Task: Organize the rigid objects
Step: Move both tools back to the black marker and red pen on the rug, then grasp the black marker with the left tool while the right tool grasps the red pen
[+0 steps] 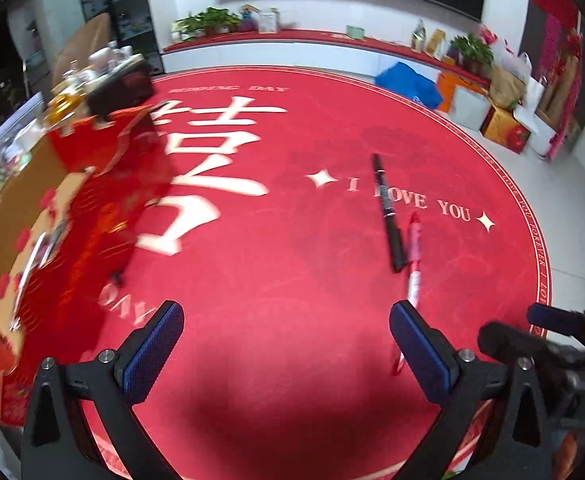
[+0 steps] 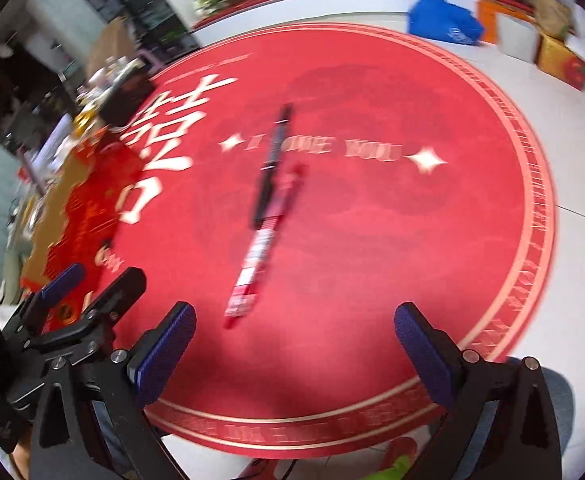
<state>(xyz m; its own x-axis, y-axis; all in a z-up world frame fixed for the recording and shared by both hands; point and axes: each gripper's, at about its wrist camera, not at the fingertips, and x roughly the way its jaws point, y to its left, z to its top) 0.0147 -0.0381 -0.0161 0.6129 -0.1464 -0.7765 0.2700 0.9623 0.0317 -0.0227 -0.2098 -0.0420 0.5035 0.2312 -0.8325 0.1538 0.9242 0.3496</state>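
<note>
Tongs first: my left tongs (image 1: pixel 286 334) are spread wide with nothing between the blue pads, and my right tongs (image 2: pixel 294 338) are spread the same way, also empty. Each pair shows at the edge of the other's view.

Round red mat (image 1: pixel 292 360): the largest item I see, lying on pale floor tiles and printed with a big white character, "I LOVE YOU" and two stars. Both pens lie on it.

Low red box (image 1: pixel 104 216) with gold patterning: along the mat's left side, overlapping its edge, badly blurred; its far end carries a dark block and small bottles I cannot make out.

Red-topped ledge (image 1: pixel 332 38): along the back wall, holding potted plants and small boxes.

Blue bag (image 1: pixel 410 82), an orange bag and cartons: heaped at the far right, just off the mat.

Black pen (image 1: pixel 388 212): long axis runs away from me, far end tilted slightly left, lying across the "LOVE" lettering. Which end is the tip I cannot tell.

Red pen (image 1: pixel 412 268): just right of the black pen, touching or nearly touching its near end, long axis also running away from me. Its near end is hidden behind my left tongs' right finger; the right wrist view smears it with motion blur.
</note>
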